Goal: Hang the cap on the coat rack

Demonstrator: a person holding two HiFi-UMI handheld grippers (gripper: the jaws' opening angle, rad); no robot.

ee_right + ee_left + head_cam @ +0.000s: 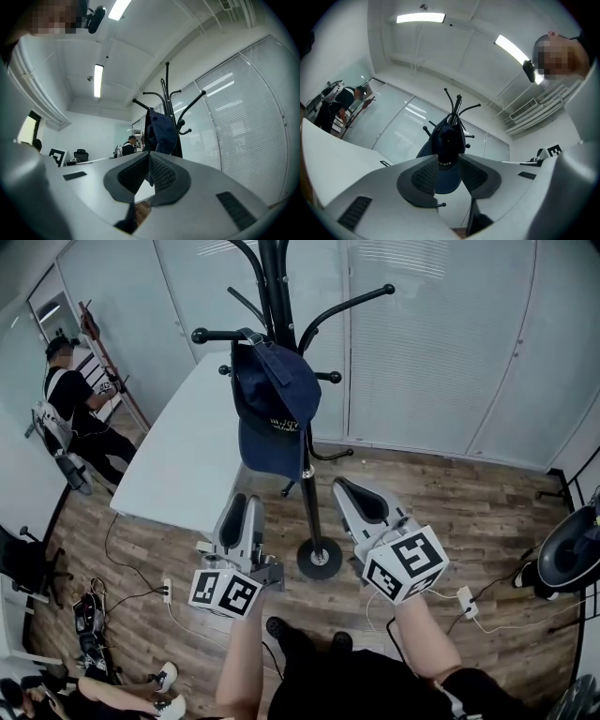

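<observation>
A navy cap (272, 409) hangs upside down from a left hook of the black coat rack (309, 507), its brim pointing at the floor. My left gripper (246, 502) hovers just below the cap and apart from it, open. In the left gripper view the cap (447, 140) on the rack (457, 105) shows through the gap of the left gripper (448, 158); nothing is held. My right gripper (343, 487) stays right of the pole, shut and empty. In the right gripper view the right gripper (148, 153) has its tips together, with the cap (161, 131) beyond them.
A white table (178, 465) stands left of the rack, whose round base (320, 559) sits on the wooden floor. Cables and a power strip (167, 592) lie at the lower left. A person (70, 399) stands far left. A dark chair (572, 549) is at the right.
</observation>
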